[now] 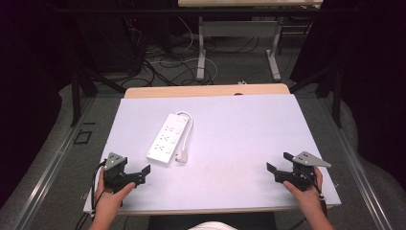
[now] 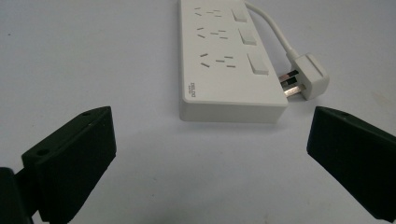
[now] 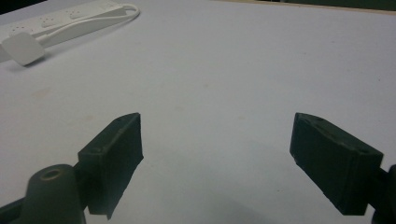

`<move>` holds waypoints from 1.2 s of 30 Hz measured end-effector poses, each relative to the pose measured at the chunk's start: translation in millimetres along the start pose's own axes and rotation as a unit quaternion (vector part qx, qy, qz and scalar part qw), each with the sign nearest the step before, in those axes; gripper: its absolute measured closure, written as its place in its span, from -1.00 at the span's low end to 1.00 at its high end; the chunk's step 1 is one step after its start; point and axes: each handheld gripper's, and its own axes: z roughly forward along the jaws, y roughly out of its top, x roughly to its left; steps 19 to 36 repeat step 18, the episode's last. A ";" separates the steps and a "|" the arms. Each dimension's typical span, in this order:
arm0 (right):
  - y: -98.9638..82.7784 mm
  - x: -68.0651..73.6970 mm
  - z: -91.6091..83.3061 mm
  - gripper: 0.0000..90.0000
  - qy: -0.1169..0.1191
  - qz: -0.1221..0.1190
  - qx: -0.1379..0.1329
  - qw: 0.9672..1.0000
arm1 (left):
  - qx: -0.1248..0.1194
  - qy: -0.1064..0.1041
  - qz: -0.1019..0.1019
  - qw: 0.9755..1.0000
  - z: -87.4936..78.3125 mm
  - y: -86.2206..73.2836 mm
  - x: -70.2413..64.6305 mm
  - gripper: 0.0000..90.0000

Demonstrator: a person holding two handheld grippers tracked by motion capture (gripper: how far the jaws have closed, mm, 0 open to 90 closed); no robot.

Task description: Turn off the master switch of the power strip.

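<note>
A white power strip [image 1: 167, 137] lies on the white table top [image 1: 239, 129], left of centre, its cord looped round to a white plug [image 1: 182, 156] beside its near end. My left gripper [image 1: 142, 173] rests near the front left corner, open, nothing between its jaws. In the left gripper view the power strip [image 2: 224, 60] and the plug [image 2: 310, 77] lie just ahead of that gripper [image 2: 210, 154]. My right gripper [image 1: 277, 167] sits near the front right edge, open and empty. In the right gripper view the strip [image 3: 70, 21] and plug [image 3: 22, 48] lie far off, well beyond the gripper [image 3: 215, 154].
The table's far wooden edge [image 1: 206, 91] shows beyond the white top. Cables [image 1: 163, 67] and another table's legs [image 1: 201, 52] are on the floor behind. Dark curtains close in both sides.
</note>
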 end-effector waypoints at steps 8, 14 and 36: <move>0.1 0.0 0.6 -0.63 0.001 -0.001 0.000 1.000 | 0.003 0.003 -0.003 1.000 2.8 -5.3 1.2 -0.97; 0.1 -0.1 -0.3 -0.63 -0.002 0.000 0.005 1.000 | 0.004 0.001 -0.006 1.000 4.3 -6.6 1.6 -0.97; 0.0 -1.5 -0.6 -0.63 -0.005 -0.003 0.004 1.000 | 0.006 0.002 -0.003 1.000 4.4 -6.7 2.5 -0.97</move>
